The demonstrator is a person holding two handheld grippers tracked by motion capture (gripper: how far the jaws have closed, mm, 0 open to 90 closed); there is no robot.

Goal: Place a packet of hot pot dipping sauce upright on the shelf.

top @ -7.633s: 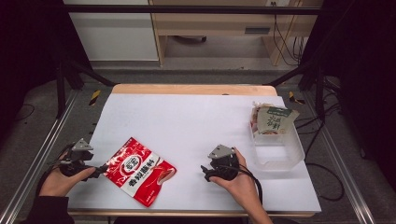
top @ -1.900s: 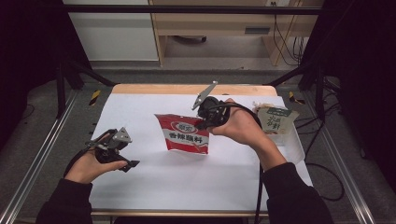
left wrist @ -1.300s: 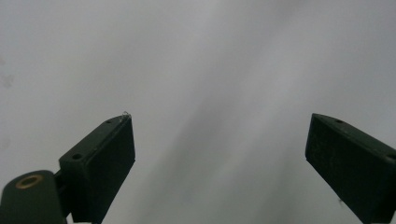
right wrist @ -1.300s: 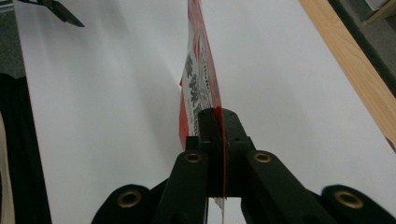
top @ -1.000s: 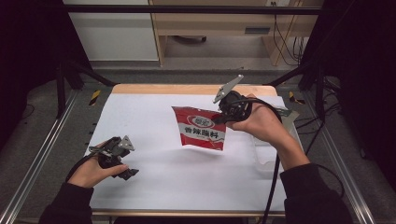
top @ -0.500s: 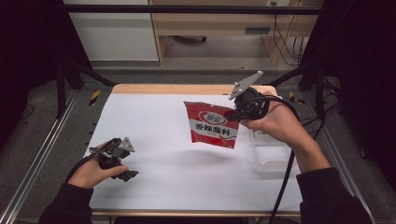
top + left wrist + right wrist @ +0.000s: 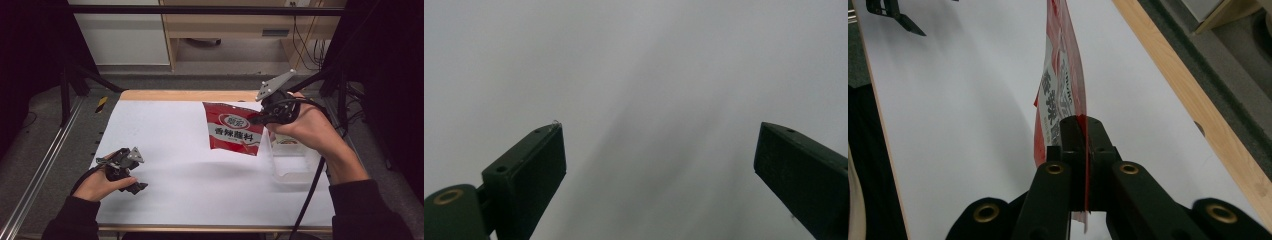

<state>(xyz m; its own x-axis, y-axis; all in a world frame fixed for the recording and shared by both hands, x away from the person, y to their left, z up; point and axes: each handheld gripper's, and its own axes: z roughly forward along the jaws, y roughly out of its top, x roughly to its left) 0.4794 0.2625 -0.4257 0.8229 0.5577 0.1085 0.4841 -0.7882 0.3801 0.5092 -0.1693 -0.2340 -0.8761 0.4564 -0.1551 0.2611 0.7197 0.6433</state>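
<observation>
A red sauce packet (image 7: 233, 128) with white lettering hangs in the air above the white table (image 7: 175, 135), at its right side. My right gripper (image 7: 258, 119) is shut on the packet's upper right edge; in the right gripper view the packet (image 7: 1060, 82) stands edge-on, pinched between the black jaws of that gripper (image 7: 1082, 125). My left gripper (image 7: 134, 184) rests low at the table's left front, held by a hand. In the left gripper view its jaws stand wide apart over bare table, nothing between them (image 7: 659, 165).
A clear plastic bin (image 7: 292, 160) stands at the table's right edge, below my right hand, with another packet (image 7: 286, 141) partly showing inside. A wooden strip (image 7: 190, 95) borders the table's far edge. Metal rails and dark frame posts flank both sides.
My right gripper has carried the red packet to the right and higher, from mid-table to beside the clear bin. The left gripper has stayed at the left front.
</observation>
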